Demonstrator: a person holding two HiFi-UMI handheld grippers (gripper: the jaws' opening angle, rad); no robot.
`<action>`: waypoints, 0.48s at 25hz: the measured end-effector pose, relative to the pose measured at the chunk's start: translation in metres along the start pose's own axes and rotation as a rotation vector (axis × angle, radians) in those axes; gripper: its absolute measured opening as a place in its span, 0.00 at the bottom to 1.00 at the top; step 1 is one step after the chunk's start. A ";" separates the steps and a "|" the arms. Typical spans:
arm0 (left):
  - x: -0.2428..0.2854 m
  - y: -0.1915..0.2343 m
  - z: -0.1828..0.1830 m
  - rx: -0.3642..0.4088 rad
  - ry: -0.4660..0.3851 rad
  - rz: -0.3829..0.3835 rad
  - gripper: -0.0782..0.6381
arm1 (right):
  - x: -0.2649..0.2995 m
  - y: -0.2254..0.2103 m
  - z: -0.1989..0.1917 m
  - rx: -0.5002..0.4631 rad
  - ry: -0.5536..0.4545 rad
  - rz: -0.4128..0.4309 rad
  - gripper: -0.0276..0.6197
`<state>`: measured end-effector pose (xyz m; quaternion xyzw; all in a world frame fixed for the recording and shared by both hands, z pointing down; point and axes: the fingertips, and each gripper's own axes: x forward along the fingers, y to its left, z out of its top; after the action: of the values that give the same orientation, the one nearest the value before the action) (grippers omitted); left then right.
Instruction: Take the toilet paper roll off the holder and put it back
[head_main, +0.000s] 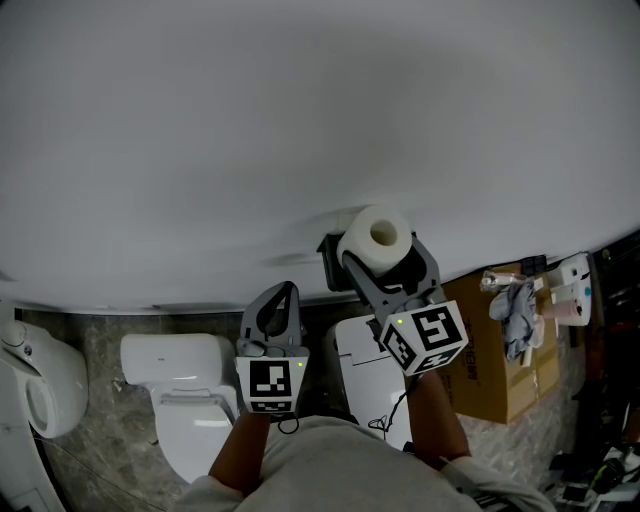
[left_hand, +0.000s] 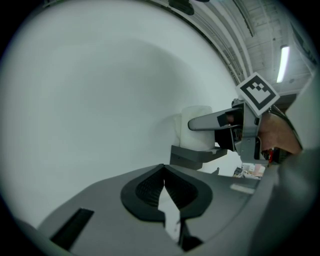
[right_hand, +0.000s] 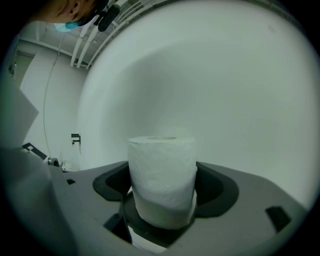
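"Where's the toilet paper roll (head_main: 377, 238)?"

"Centre of frame, against the white wall (head_main: 300, 120). It's plump, white, core showing, with the right gripper (right_hand: 162, 200) closed around its sides, just beside the black holder (head_main: 330, 262)."

"Tricky?"

"Light and squashy, I'd guess, so squeeze gently mid-body. The left gripper (left_hand: 165, 192) is pinched together on nothing."
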<state>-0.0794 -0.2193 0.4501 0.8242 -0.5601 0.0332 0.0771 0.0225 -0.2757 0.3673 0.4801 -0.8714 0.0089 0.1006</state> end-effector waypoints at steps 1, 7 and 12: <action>0.000 0.000 0.000 0.000 0.000 -0.001 0.12 | 0.000 0.001 0.000 -0.007 0.002 0.000 0.60; -0.001 0.000 0.001 0.000 0.000 0.000 0.12 | 0.001 0.003 -0.002 -0.037 0.019 -0.001 0.60; -0.002 0.001 0.002 0.000 0.002 0.000 0.12 | 0.002 0.004 -0.002 -0.031 0.025 0.004 0.60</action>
<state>-0.0812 -0.2184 0.4485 0.8241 -0.5602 0.0339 0.0774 0.0180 -0.2750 0.3704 0.4767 -0.8710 0.0015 0.1192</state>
